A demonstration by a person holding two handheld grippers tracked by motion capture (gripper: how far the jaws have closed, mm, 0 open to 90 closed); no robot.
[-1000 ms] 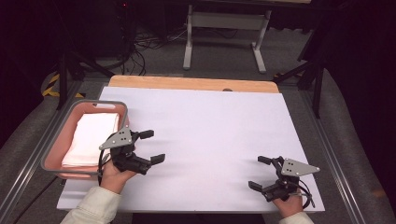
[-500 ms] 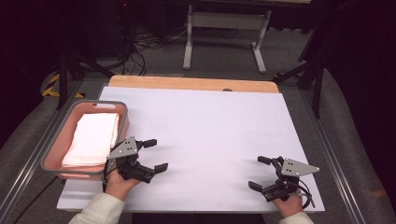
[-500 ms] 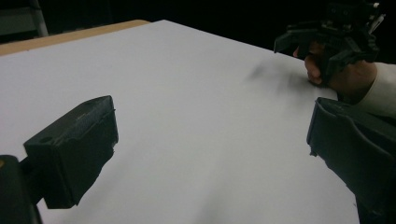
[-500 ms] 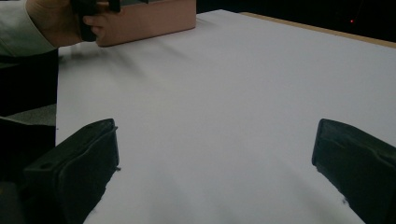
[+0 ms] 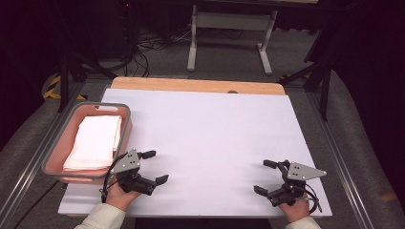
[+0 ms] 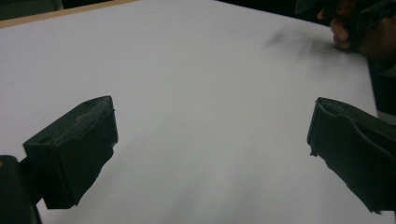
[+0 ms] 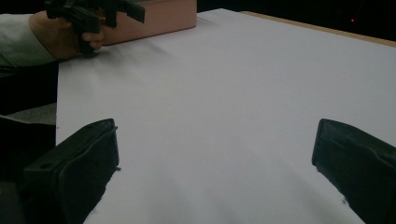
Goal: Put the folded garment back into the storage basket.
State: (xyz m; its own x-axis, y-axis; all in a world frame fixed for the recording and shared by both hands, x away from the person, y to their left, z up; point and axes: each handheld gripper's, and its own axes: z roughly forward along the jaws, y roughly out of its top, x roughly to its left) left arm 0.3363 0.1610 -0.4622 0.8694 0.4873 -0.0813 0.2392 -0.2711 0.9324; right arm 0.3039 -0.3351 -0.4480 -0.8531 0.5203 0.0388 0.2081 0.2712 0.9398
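- The left gripper [image 5: 155,167] sits low over the near-left part of the white-covered desk [image 5: 210,133], its black fingers [image 6: 74,149] spread wide and holding nothing, pointing toward the right of the desk.
- The right gripper [image 5: 265,176] sits near the near-right corner, its fingers [image 7: 74,168] likewise released wide with only bare white surface between them, pointing toward the left gripper.
- Just to the left of the left gripper's fingers stands a salmon-pink rectangular plastic tub with a grey rim [image 5: 57,143], its long axis running away from the person.
- Inside the tub lies a folded white cloth [image 5: 95,140], long axis the same way as the tub's.
- In the right gripper view the tub's pink wall [image 7: 163,16] shows beyond the fingers, behind the person's left hand [image 7: 60,35].
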